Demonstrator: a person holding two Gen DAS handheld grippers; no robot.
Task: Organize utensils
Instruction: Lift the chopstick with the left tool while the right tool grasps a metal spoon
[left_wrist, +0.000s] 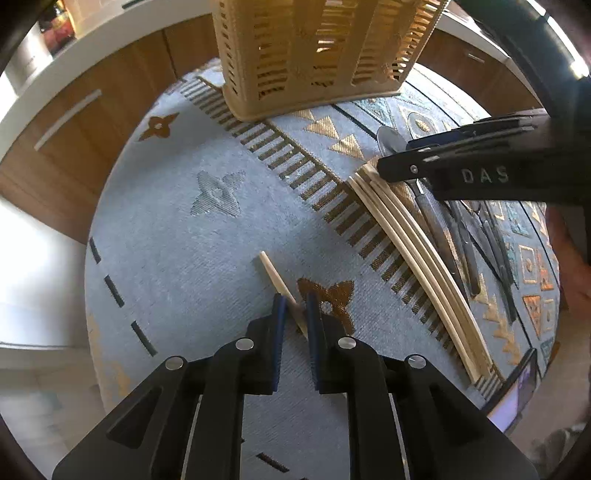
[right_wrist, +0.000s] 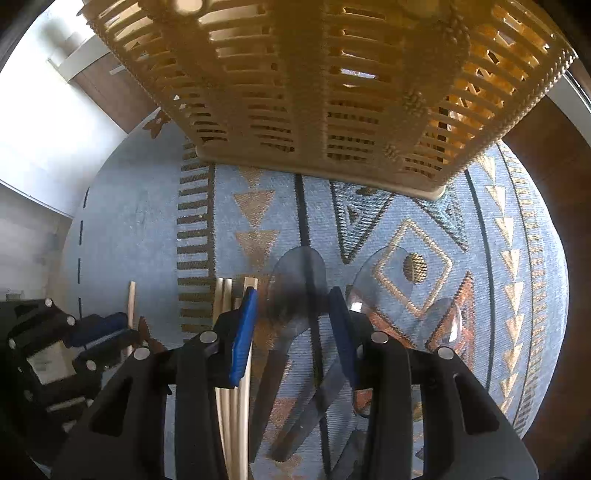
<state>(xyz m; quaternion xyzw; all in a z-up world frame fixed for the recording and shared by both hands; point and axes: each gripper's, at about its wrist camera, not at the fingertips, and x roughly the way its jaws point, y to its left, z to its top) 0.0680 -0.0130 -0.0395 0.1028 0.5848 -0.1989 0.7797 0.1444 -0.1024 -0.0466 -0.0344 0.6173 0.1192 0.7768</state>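
A beige slotted utensil basket (left_wrist: 314, 55) stands at the far side of the patterned blue cloth; it fills the top of the right wrist view (right_wrist: 332, 92). My left gripper (left_wrist: 295, 306) is closed on a single wooden chopstick (left_wrist: 271, 273) low over the cloth. Several more chopsticks (left_wrist: 413, 251) lie in a row to the right, with dark-handled spoons (left_wrist: 436, 221) beside them. My right gripper (right_wrist: 291, 306) is open, its fingers on either side of a translucent grey spoon (right_wrist: 295, 273). A second spoon (right_wrist: 391, 273) lies to its right.
Wooden cabinets with a white counter (left_wrist: 74, 110) run behind the table. A phone or tablet (left_wrist: 517, 391) lies at the table's right edge. The left gripper shows in the right wrist view (right_wrist: 99, 332) at the lower left.
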